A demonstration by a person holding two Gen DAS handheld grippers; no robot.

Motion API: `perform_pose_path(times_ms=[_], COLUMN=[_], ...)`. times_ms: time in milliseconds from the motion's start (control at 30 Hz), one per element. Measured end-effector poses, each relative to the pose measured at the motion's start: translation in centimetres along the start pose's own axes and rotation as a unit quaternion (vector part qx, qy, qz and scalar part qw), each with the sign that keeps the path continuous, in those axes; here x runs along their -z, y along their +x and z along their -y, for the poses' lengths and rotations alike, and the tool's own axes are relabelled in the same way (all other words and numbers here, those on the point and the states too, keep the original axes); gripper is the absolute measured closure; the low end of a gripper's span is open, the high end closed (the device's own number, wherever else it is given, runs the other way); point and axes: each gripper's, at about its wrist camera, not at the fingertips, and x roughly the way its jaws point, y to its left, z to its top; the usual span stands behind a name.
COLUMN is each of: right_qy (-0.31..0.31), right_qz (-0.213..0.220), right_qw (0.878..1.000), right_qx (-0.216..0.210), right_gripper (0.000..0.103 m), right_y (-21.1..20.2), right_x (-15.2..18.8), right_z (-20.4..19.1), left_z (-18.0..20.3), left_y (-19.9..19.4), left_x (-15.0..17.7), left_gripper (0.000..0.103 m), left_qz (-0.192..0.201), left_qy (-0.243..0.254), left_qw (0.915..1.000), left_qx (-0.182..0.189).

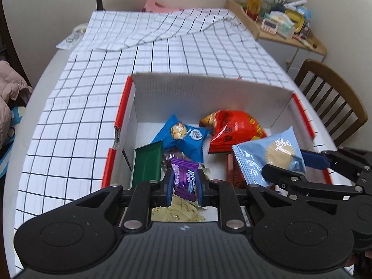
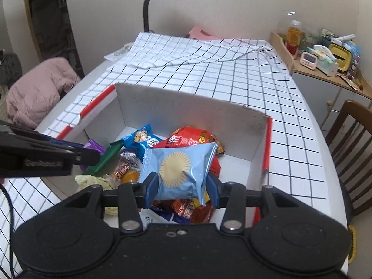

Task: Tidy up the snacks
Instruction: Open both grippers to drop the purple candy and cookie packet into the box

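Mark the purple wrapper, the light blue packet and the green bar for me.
purple wrapper (image 1: 184, 179), left wrist view, middle of the pack between the fingers.
light blue packet (image 2: 179, 169), right wrist view, on its printed sun disc.
green bar (image 1: 147, 162), left wrist view, centre of its face.

My right gripper (image 2: 182, 191): clamped on a pale blue packet (image 2: 180, 171) — held above the box (image 2: 190, 114).
My left gripper (image 2: 89, 154): over the box's left side, pinching a purple wrapper (image 2: 94, 146).
Inside the box: blue cookie pack (image 2: 141, 139), red bag (image 2: 190, 138), green bar (image 2: 105, 158).
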Motion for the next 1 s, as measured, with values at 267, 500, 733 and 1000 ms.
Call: perform_pose_path(times_ms=[267, 500, 733, 1000], right_qy=[-0.014, -0.01, -0.002, 0.012], right_qz=[-0.027, -0.03, -0.032, -0.018], right_qw=[0.999, 0.999, 0.999, 1.0], right_qx=[-0.009, -0.011, -0.008, -0.004], right_gripper=[0.063, 0.06, 0.053, 0.045], right_y=[2.2, 2.5, 1.9, -0.2], right_x=[0.0, 0.1, 0.4, 0.7], right_z=[-0.5, -0.5, -0.4, -0.2], left_z=[-0.4, -0.4, -0.6, -0.4], left_y=[2.6, 3.6, 3.4, 1.3], left_x=[0.2, 0.4, 0.6, 0.8], left_gripper=[0.084, 0.084, 0.076, 0.057], left_qz=[-0.028, -0.04, -0.044, -0.015], left_qy=[0.002, 0.003, -0.007, -0.008], left_qw=[0.9996, 0.9991, 0.999, 0.9998], left_qx=[-0.007, -0.01, -0.008, -0.01])
